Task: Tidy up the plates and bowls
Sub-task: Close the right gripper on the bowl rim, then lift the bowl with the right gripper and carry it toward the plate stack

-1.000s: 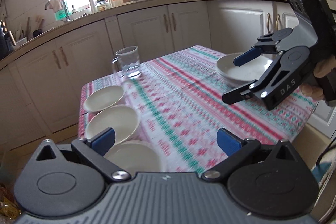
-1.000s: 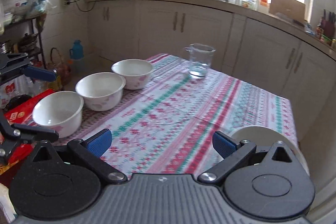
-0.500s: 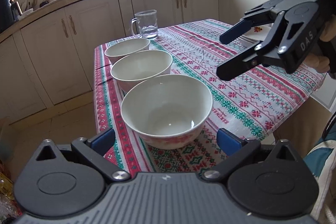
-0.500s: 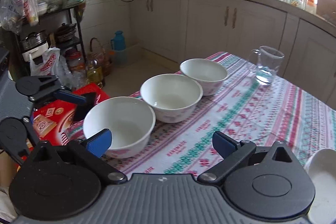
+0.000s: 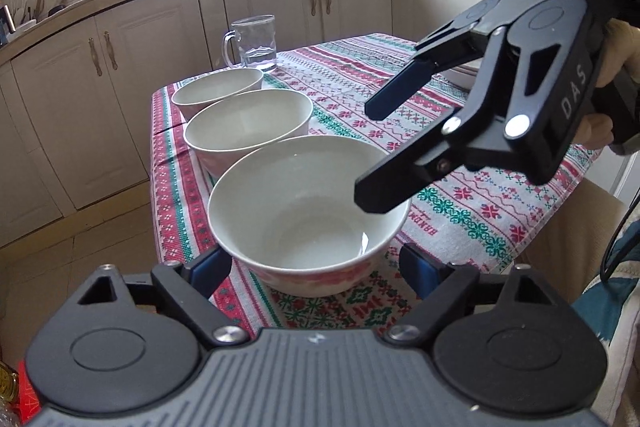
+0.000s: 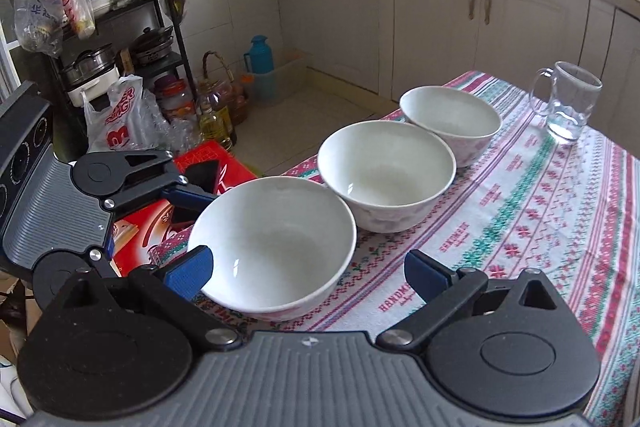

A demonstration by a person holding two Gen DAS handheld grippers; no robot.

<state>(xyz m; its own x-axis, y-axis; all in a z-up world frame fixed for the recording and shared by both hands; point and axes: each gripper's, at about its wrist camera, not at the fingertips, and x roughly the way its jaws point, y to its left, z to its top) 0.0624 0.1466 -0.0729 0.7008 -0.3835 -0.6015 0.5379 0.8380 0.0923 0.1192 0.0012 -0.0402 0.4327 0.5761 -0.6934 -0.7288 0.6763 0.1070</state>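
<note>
Daylit kitchen, cream cabinets (image 5: pixel 160 75)

Three white bowls in tight row along counter (image 6: pixel 532 223) edge: near bowl (image 5: pixel 308 215), middle bowl (image 5: pixel 248 131) and far bowl (image 5: pixel 218 93) almost rim to rim, no passage between. Glass mug (image 5: pixel 254 43) stands just behind far bowl, upper centre of left view. Left claw (image 5: pixel 310 265) spread wide, fingers flanking near bowl base. Right claw (image 5: pixel 378 151) open, lower finger over near bowl's right rim, blocking approach from right. Bare cloth right of bowls, centre right of right view, open. Cluttered floor rack (image 6: pixel 100 27) upper left of right view.
</note>
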